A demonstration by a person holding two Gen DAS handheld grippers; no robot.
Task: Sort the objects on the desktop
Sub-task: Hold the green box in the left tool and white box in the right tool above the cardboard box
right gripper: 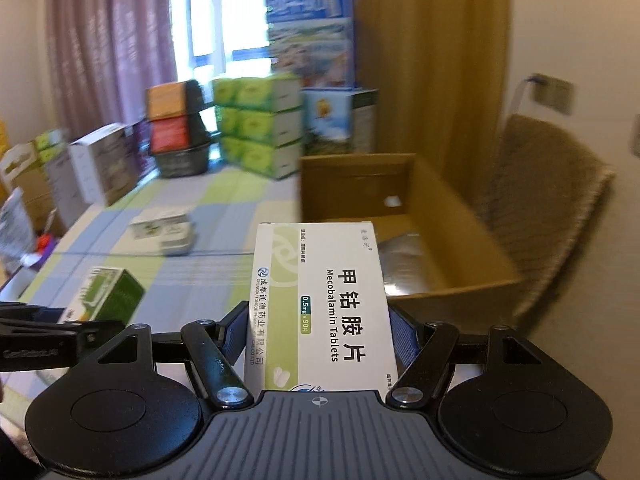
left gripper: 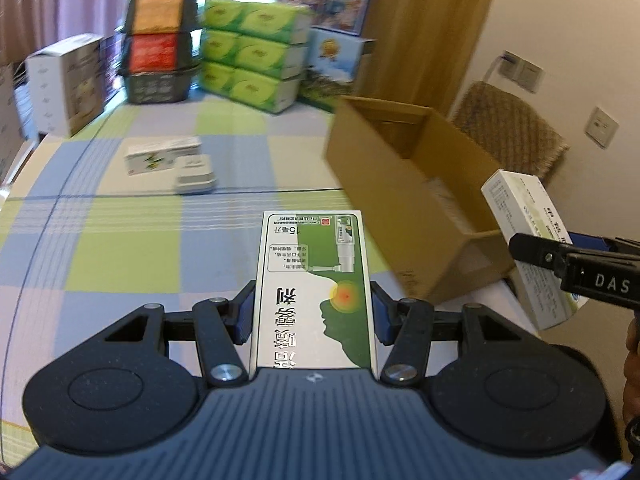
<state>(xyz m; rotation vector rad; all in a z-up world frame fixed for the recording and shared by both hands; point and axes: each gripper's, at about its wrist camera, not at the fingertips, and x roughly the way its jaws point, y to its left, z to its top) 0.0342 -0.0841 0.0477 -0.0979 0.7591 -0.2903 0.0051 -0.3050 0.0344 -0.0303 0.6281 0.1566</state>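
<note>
Two boxes are in my grip, one per gripper. The left gripper (left gripper: pixel 312 312) has its jaws closed on the green-and-white spray box (left gripper: pixel 314 280), held above the checked tablecloth (left gripper: pixel 120 248). The right gripper (right gripper: pixel 318 332) has its jaws closed on the Mecobalamin tablet box (right gripper: pixel 332 304), which sits just short of the near wall of the cardboard carton (right gripper: pixel 448 296).

Status of the carton: it is open at the top and stands at the right edge of the table. I see a silvery pack (right gripper: pixel 404 264) on its floor, plus a small white item further back, too blurred to identify. I judge that some sorting is already complete.

Remaining on the cloth: a white-and-green carton (left gripper: pixel 162 154) with a small white case (left gripper: pixel 196 176) touching its near side, well apart from the carton. I judge these as outstanding, after both held boxes are deposited.
</note>
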